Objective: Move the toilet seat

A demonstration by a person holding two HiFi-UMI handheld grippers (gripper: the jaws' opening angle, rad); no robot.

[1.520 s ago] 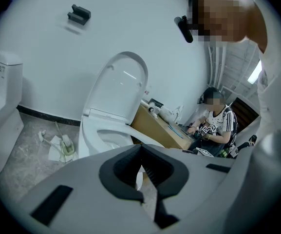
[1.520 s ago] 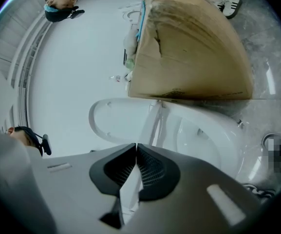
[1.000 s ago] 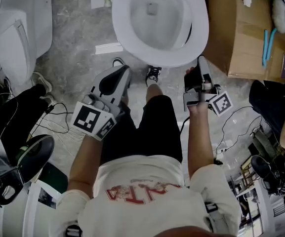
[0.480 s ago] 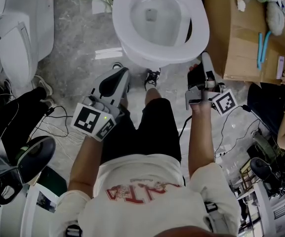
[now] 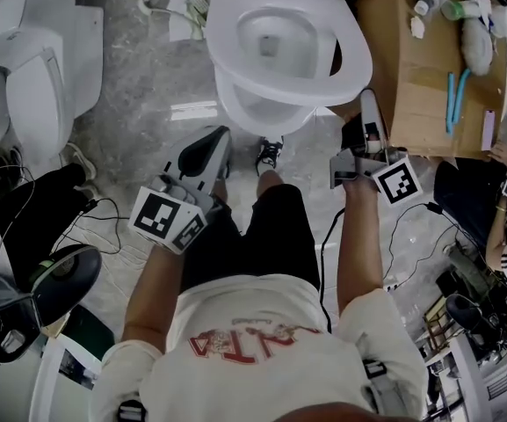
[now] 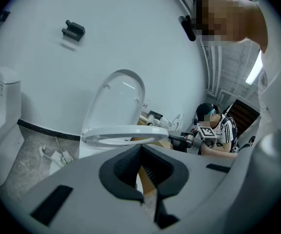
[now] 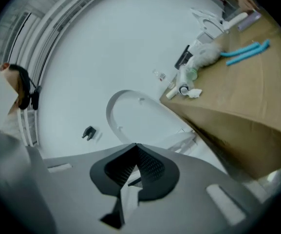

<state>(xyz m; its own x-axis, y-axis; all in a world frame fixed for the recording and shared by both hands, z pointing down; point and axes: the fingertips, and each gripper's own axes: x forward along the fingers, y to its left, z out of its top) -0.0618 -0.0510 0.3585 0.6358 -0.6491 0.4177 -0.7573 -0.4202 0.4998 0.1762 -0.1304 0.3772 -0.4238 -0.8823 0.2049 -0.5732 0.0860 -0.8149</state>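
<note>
Left hand-held gripper (image 5: 221,134) and right hand-held gripper (image 5: 367,97) closed, empty. White oval toilet seat (image 5: 224,38) ahead; brown cardboard box (image 5: 420,69) just beside right one; raised lid (image 6: 123,99) partly cut off overhead.

The right gripper (image 5: 367,104) now reaches up beside the seat (image 5: 310,90); the bowl (image 5: 253,119) shows under its front edge.

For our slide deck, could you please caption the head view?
Person facing the toilet seat, left hand-held gripper and right hand-held gripper both shut and empty.
</note>
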